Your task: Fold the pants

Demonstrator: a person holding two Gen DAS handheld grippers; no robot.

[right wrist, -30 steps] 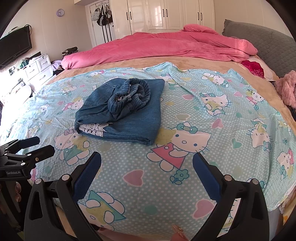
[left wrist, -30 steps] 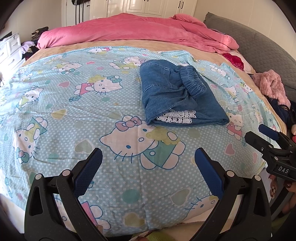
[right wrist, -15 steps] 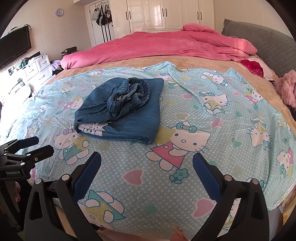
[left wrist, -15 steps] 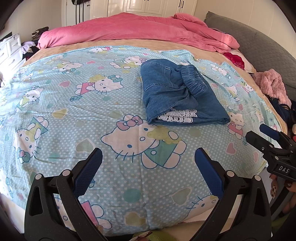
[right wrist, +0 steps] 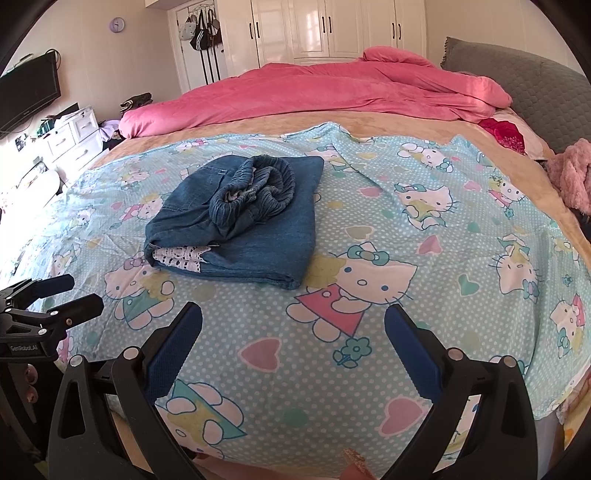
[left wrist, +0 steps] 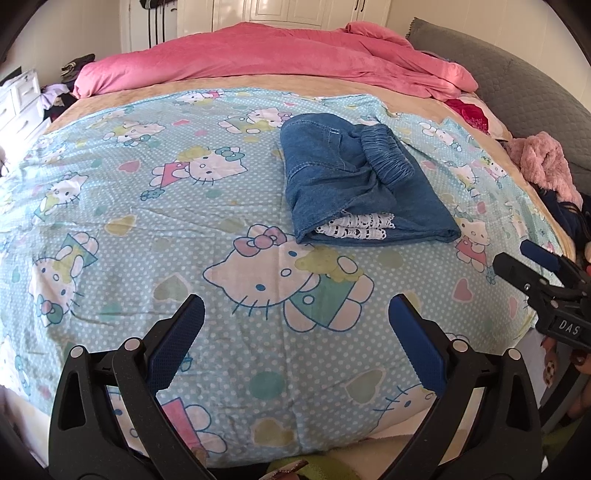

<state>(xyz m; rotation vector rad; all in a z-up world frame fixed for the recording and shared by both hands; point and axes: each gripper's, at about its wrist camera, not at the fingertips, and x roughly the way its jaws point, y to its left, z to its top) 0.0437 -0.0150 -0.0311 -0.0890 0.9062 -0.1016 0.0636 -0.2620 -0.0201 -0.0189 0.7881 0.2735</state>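
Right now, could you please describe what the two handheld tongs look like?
Both the left tongs and the right tongs are black plastic clamp frames with silver rivets and textured blue pads. White lettering marks their sides: "DAS" on the right, "GenRobot.AI" on the left. No cables or sleeves show.

folded pants [left wrist: 362, 181] sit on the cartoon sheet [left wrist: 147, 229] spread over the bed, comforter [left wrist: 266, 59] bunched behind them, headboard [left wrist: 517, 92] off to the right, dresser [right wrist: 70, 140] left, wardrobe [right wrist: 332, 29] at the back
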